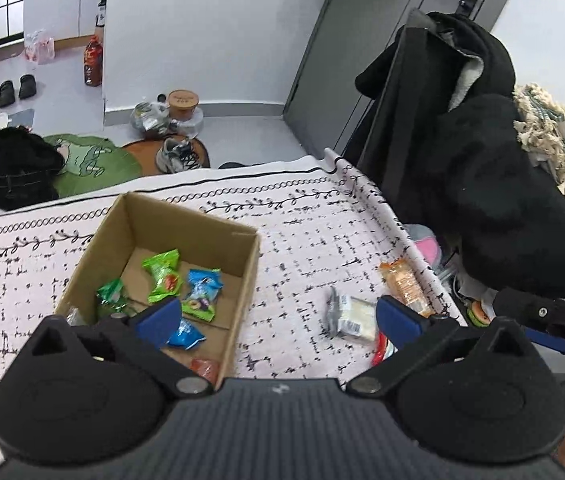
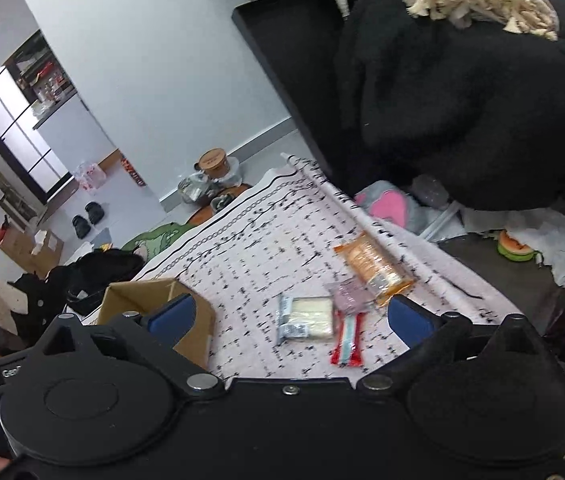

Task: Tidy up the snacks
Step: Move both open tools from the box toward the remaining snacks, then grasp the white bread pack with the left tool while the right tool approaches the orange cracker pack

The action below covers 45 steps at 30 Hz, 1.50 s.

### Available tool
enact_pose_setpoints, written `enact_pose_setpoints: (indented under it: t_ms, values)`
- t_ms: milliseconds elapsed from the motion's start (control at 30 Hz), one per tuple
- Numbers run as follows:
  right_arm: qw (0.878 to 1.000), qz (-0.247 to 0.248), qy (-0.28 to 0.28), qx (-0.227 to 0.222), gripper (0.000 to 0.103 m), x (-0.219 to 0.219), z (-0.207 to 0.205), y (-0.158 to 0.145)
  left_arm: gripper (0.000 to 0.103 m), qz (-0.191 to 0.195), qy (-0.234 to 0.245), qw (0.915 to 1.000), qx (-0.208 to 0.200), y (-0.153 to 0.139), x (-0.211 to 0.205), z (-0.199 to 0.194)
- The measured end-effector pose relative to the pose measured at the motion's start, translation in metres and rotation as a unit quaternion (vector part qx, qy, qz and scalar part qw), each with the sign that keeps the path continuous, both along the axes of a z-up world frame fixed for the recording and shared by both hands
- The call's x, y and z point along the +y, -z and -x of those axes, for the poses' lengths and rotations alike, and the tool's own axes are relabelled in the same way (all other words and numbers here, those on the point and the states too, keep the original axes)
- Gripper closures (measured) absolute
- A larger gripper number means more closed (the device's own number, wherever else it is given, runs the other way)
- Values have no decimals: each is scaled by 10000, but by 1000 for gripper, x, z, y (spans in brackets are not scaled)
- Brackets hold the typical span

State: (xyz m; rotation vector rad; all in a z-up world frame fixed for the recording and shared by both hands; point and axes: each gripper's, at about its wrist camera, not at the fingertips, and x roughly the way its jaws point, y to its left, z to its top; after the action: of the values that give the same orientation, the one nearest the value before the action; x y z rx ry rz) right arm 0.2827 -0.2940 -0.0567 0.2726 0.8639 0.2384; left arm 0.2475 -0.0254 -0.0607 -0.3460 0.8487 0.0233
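Observation:
An open cardboard box [image 1: 242, 256] stands on the patterned cloth and holds several green, blue and orange snack packets [image 1: 164, 276]. My left gripper [image 1: 278, 318] hangs open above the box's near right corner, with nothing between its fingers. Right of the box lie a white wrapped snack [image 1: 356, 316], an orange packet [image 1: 402, 286] and a red bar [image 1: 382, 350]. In the right wrist view, my right gripper [image 2: 292, 320] is open and empty just over the white snack [image 2: 310, 314], the red bar [image 2: 348, 340], a pink packet [image 2: 348, 294] and the orange packet [image 2: 374, 266]. The box [image 2: 194, 326] sits at its left.
A black chair piled with dark clothing [image 1: 502, 184] stands right of the table [image 1: 302, 216]. Soft toys and a pink item [image 2: 390, 204] lie beside the table edge. On the floor beyond are shoes [image 1: 174, 154], a green mat [image 1: 94, 164] and a dark bag [image 1: 10, 168].

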Motion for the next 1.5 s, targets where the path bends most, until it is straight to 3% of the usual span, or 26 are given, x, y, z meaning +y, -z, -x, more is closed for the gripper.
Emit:
enact_pose_setpoints:
  t_ms: [367, 867, 1267, 1333, 1500]
  values:
    - [9989, -179, 381, 198, 0, -22, -10, 26, 0, -132, 6, 9999, 23, 3, -28, -11]
    - [9968, -337, 537, 492, 0, -37, -34, 61, 0, -348, 241, 9987, 271, 32, -67, -42]
    - [9913, -724, 646, 886, 0, -47, -57, 90, 0, -50, 339, 9970, 700, 75, -88, -77]
    - [9910, -729, 662, 909, 2, -48, -60, 94, 0, -14, 292, 9966, 776, 84, -91, -82]
    - [9881, -885, 627, 1086, 22, -49, -71, 107, 1, 13, 369, 9952, 905, 102, -101, -96]
